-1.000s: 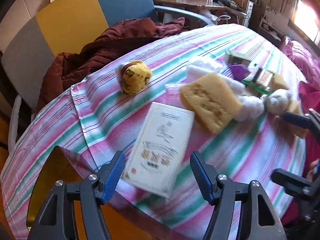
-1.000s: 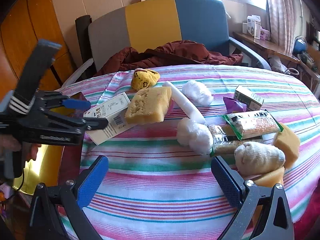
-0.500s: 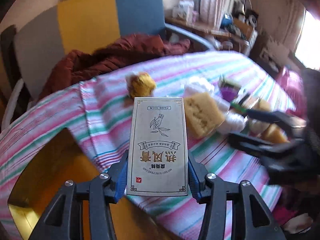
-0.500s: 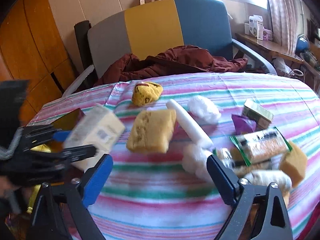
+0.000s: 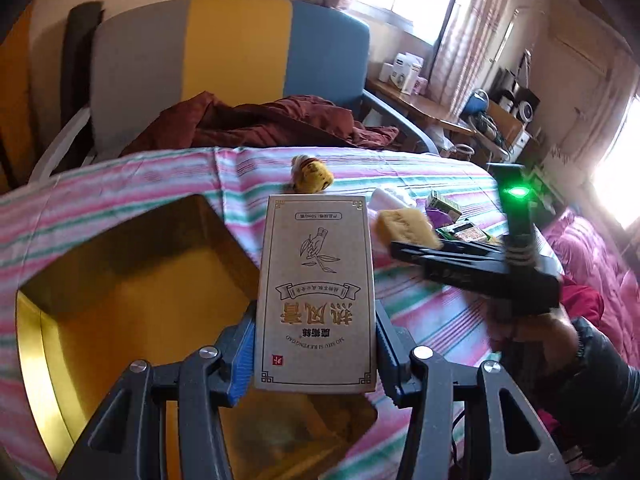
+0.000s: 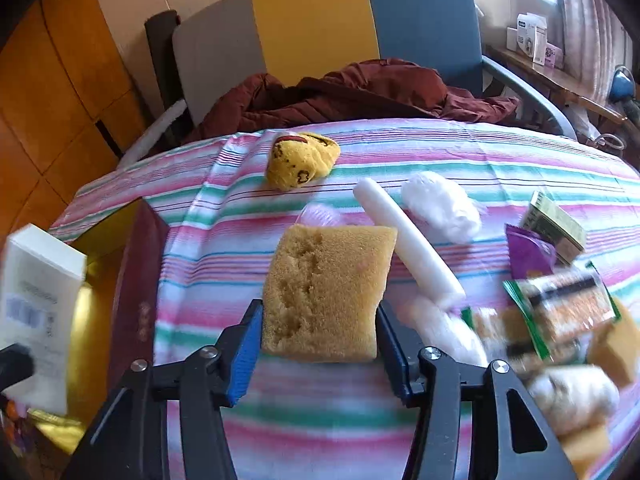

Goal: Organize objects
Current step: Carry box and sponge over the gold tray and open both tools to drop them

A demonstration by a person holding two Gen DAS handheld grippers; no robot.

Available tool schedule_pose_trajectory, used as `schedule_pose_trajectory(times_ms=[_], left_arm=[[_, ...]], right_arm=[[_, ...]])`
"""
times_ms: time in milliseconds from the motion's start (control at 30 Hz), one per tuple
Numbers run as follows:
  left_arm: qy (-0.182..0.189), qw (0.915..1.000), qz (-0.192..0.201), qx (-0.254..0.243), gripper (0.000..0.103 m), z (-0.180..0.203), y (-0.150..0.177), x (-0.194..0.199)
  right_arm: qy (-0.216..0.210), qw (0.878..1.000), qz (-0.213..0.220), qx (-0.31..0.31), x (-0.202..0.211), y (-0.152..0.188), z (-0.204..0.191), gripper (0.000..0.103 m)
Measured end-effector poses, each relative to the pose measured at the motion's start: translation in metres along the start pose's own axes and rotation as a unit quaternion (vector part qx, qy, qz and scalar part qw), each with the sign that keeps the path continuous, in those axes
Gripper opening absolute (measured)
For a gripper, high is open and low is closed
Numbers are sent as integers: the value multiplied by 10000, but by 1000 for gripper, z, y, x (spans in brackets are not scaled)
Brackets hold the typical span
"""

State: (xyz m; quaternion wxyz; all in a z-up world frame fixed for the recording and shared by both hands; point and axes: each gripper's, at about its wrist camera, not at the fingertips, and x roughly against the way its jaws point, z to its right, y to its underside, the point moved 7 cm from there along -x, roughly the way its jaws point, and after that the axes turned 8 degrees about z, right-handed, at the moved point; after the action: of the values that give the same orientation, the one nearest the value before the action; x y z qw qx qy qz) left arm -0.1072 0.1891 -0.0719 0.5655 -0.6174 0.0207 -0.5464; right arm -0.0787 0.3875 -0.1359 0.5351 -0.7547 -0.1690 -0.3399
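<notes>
The left gripper (image 5: 316,356) is grasping a beige printed box (image 5: 316,292), its pads pressing on both lower edges; the box is standing upright ahead of the jaws and hiding much of the striped counter (image 5: 432,316) behind it. Beneath and to the left of this gripper, a gold-lined open box (image 5: 132,304) is lying, its near edge cut off by the gripper's arms.

The right gripper (image 6: 320,344) has just been closing and is now clamping a yellow sponge (image 6: 326,292) between its pads, the sponge's sides looking slightly pinched. Whether the sponge is lifting off the counter cannot be told. Just right of it, a white roll (image 6: 404,240) is lying at a slant, with a white fluffy bundle (image 6: 440,206) beyond. Ahead of the gripper, a yellow plush toy (image 6: 300,160) is sitting. The packets (image 6: 560,316) at the far right are blurring, their print unreadable. At the left edge, the beige box is showing only as a smeared, partly cropped shape.
</notes>
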Motion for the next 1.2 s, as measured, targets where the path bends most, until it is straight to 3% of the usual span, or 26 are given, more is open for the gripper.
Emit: schedule_pose_trajectory(times_ms=[67,167,200,233,300,333,400,433,500,567,667,733,933,1033,1200], left_arm=[[-22,9999,7,140,52,-5,9,6],[-44,9996,26,293,52,-9,20,14],[-57,9994,43,331,52,-10,23,18],[-68,9993,64,369,52,-11,26,22],[-88,9990,106,418,52,-13,30,27],[-98,9989,134,449,52,-14,32,31],[-126,9985,186,508,52,-16,34,36],[-142,9981,211,560,52,-18,36,39],[-215,9974,268,633,52,-21,39,46],[-336,9965,315,703,52,-27,42,52],[-635,9933,310,917,52,-43,50,61],[-855,9900,290,1084,52,-59,58,69],[-1705,9731,183,1536,52,-116,94,93],[-1952,9669,117,1640,52,-131,108,100],[-2266,9599,95,1646,53,-144,123,112]], right_arm=[[-220,9997,53,-85,18,5,-1,55],[-1382,9863,10,-900,42,10,-3,55],[-1487,9839,26,-994,47,11,0,55],[-1362,9864,61,-914,52,13,2,55],[-100,9998,161,-22,61,15,11,54],[-86,9996,253,38,68,15,10,54],[-973,9929,285,-615,80,13,8,54],[-906,9934,355,-606,84,12,9,54],[117,9988,458,149,89,12,9,54],[-247,9989,403,15,91,14,-1,54],[-322,9985,395,204,94,18,-18,54],[-587,9974,326,275,95,20,-34,55],[-1360,9870,185,836,93,31,-111,56],[-1696,9796,45,1078,88,38,-149,56],[-1815,9717,-304,1483,66,59,-202,56]])
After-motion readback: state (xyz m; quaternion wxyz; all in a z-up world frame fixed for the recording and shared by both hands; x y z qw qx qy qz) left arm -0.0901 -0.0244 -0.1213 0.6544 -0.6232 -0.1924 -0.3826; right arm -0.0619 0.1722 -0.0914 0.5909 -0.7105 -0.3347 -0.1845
